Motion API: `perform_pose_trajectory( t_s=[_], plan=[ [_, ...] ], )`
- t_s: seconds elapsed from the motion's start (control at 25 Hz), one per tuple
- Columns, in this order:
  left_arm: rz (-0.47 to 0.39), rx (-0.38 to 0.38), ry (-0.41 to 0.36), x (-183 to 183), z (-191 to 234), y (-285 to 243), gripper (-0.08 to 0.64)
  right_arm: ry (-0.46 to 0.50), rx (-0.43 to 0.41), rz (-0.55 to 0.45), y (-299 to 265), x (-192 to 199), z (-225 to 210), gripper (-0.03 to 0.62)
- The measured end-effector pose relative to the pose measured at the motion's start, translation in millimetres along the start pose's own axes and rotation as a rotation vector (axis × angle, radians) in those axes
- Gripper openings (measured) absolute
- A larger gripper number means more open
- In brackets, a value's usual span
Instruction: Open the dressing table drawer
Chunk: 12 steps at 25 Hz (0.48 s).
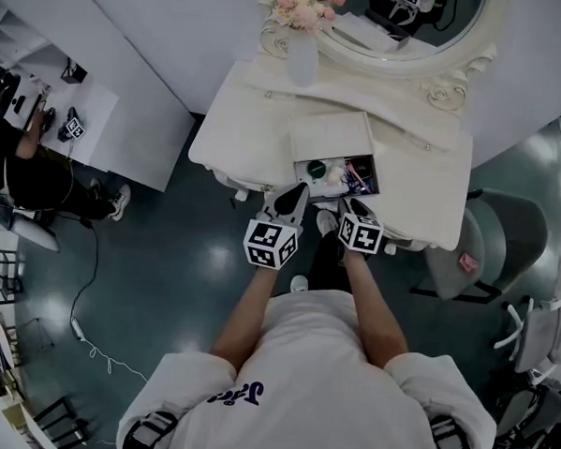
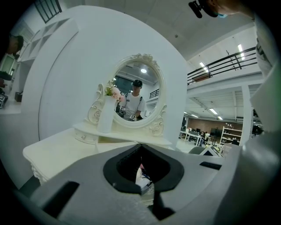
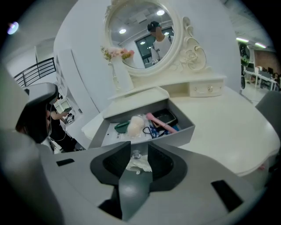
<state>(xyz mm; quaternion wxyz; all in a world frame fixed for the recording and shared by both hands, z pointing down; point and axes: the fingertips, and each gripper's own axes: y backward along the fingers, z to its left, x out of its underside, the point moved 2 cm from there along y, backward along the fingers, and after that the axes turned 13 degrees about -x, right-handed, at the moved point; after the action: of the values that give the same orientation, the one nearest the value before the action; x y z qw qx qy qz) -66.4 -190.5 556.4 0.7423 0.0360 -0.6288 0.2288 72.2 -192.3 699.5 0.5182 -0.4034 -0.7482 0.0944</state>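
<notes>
Standing before the table [image 1: 433, 171], you hold both grippers at its front edge, where the drawer [image 3: 180, 134] sits pulled out from under the top, directly ahead of the right gripper [image 3: 134, 147]. That gripper is released: its jaws stand apart on either side of the small clear knob [image 3: 135, 154] on the drawer's front wall, and the pads do not press on it. It tilts downward toward the drawer. Beyond its tips, inside the drawer, lie a green item [image 3: 122, 126] to the left, a pale puff [image 3: 137, 125] straight ahead, and a pink stick [image 3: 160, 123] beside a dark case [image 3: 167, 116] to the right. The left gripper [image 1: 294, 196] is just beside the right one, on its left, held close to level at the drawer's near-left corner. It is clenched, its jaws closed tip to tip, with a sliver of the drawer's contents showing through the hollow between them. Farther ahead of both grippers, at the back of the table, an oval mirror [image 3: 142, 33] stands in a carved frame, with a white vase [image 1: 301, 60] of pink flowers ahead and to the left of the left gripper. A grey chair [image 1: 490, 244] is off to the right of the right gripper.
</notes>
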Motion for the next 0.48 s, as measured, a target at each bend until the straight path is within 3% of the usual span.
perform_pose_trajectory(
  t_s=[0.24, 0.48],
  plan=[
    [-0.081, -0.001, 0.007, -32, 0, 10, 0.015, 0.147, -0.026, -0.144, 35, -61, 43, 0.110],
    [-0.135, -0.024, -0.013, -56, 3, 19, 0.015, 0.293, -0.095, -0.323, 83, -124, 99, 0.037]
  ],
)
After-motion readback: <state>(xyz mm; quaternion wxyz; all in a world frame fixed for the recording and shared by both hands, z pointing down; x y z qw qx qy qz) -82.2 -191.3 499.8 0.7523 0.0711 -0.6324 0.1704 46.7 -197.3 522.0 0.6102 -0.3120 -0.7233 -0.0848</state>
